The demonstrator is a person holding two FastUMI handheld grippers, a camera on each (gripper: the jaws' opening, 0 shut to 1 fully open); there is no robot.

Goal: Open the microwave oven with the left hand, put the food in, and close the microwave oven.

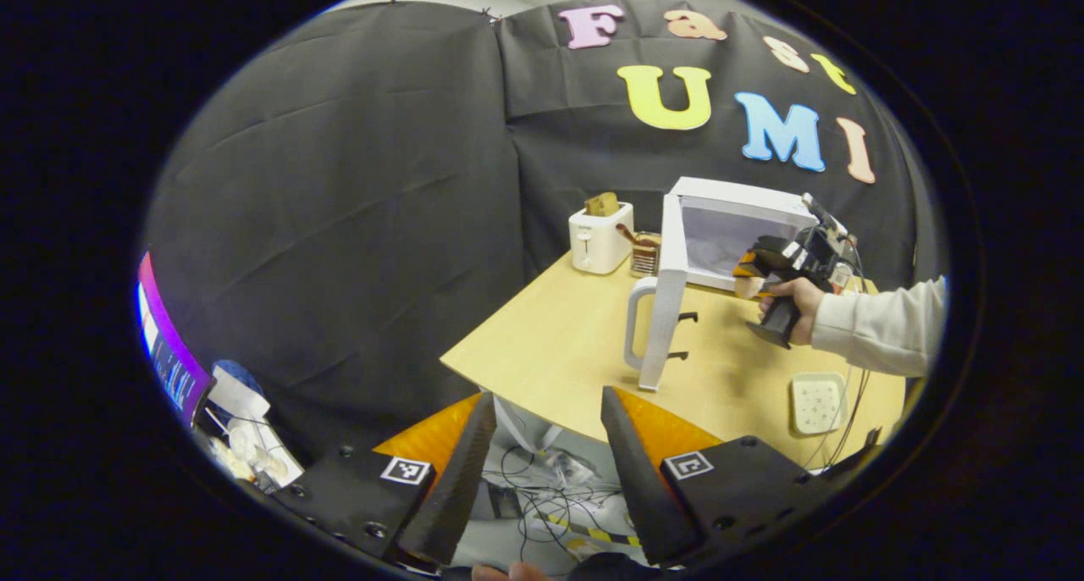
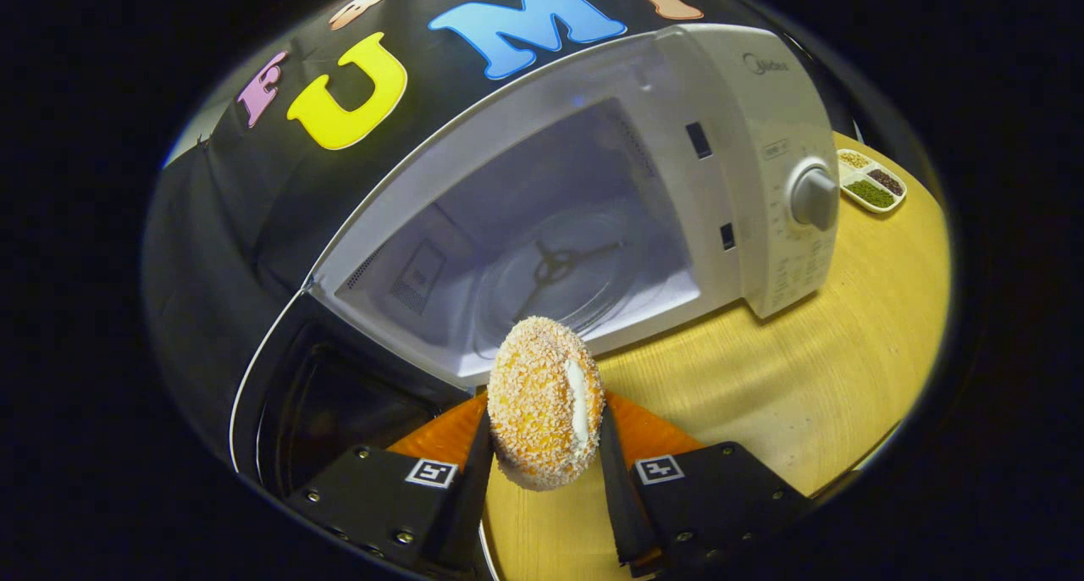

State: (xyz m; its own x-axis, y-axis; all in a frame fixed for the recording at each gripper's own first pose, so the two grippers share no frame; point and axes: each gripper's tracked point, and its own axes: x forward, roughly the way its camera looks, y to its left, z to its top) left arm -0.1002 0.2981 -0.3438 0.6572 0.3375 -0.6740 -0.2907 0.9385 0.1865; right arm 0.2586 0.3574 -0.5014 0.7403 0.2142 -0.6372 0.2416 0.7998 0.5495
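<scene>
Black gripper blocks [image 2: 542, 479] with silver screws carry square black-and-white tag markers; a light grey long sleeve [image 1: 881, 327] covers the arm.

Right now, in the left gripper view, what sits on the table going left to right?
Toaster → small basket → open microwave door → right gripper holding the food at the microwave mouth → hand → white square pad.
</scene>
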